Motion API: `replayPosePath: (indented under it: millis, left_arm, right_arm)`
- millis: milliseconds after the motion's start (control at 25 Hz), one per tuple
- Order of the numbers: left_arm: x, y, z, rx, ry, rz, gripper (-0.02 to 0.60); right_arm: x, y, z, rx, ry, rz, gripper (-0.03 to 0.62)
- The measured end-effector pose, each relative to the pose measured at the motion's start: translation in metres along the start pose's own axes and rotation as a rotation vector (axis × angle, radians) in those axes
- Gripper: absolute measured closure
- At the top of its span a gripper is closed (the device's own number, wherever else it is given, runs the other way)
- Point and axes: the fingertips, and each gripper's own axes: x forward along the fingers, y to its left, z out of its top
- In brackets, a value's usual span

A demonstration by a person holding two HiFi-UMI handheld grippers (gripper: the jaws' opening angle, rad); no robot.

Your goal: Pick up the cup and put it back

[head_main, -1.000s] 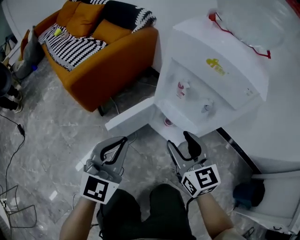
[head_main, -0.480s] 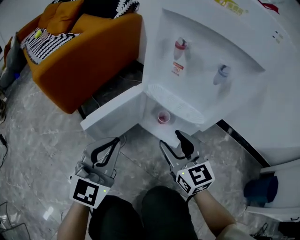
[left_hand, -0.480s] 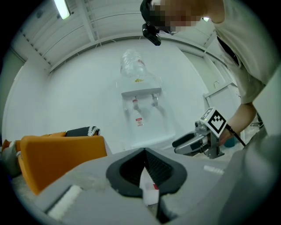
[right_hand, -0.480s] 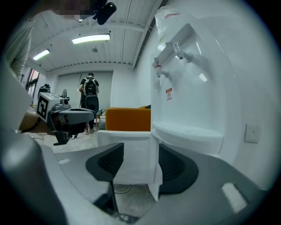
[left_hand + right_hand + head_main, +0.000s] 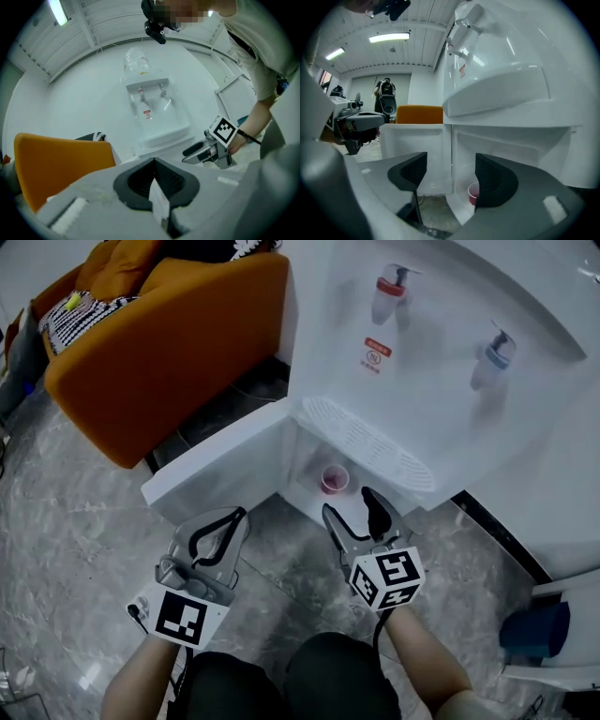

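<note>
A small pink cup (image 5: pixel 334 478) stands inside the open lower cabinet of the white water dispenser (image 5: pixel 450 409). In the right gripper view the cup (image 5: pixel 473 192) shows low in the compartment, partly hidden behind the right jaw. My right gripper (image 5: pixel 353 515) hovers just in front of the cabinet, a short way from the cup, its jaws opening with nothing between them. My left gripper (image 5: pixel 219 526) hangs over the floor to the left, its jaws shut and empty. The left gripper view shows the dispenser (image 5: pixel 157 112) from afar.
The cabinet door (image 5: pixel 220 465) swings open to the left. An orange sofa (image 5: pixel 150 343) with cushions stands at the back left. A red tap (image 5: pixel 392 292) and a blue tap (image 5: pixel 492 352) sit above a drip grille (image 5: pixel 361 442). Grey marble floor (image 5: pixel 75 521) lies below.
The view has dropped and closed in on the dispenser's lower cabinet, so the cup shows plainly. Both grippers came nearer the cabinet. The right jaws stand wider apart.
</note>
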Motion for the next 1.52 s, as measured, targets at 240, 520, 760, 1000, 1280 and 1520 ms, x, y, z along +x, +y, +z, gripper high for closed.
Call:
replayPosePath:
  millis: [240, 520, 760, 1000, 1280, 1520]
  left_arm:
    - [0.05, 0.01, -0.023, -0.086, 0.0, 0.06, 0.58]
    - [0.096, 0.004, -0.04, -0.049, -0.033, 0.023, 0.58]
    - [0.115, -0.003, -0.074, -0.039, -0.005, -0.016, 0.58]
    - [0.123, -0.008, -0.116, -0.075, 0.059, -0.018, 0.58]
    - [0.126, -0.021, -0.132, -0.079, 0.096, -0.053, 0.58]
    - [0.122, -0.027, -0.142, -0.091, 0.128, -0.07, 0.58]
  right_arm:
    - [0.04, -0.041, -0.025, 0.008, 0.003, -0.122, 0.25]
    - [0.075, -0.068, -0.08, 0.107, 0.044, -0.175, 0.22]
    - [0.102, -0.086, -0.117, 0.048, 0.113, -0.216, 0.21]
    - [0.123, -0.097, -0.15, 0.009, 0.194, -0.217, 0.21]
    - [0.134, -0.107, -0.181, 0.003, 0.283, -0.229, 0.222]
    - [0.139, -0.105, -0.183, -0.01, 0.286, -0.188, 0.241]
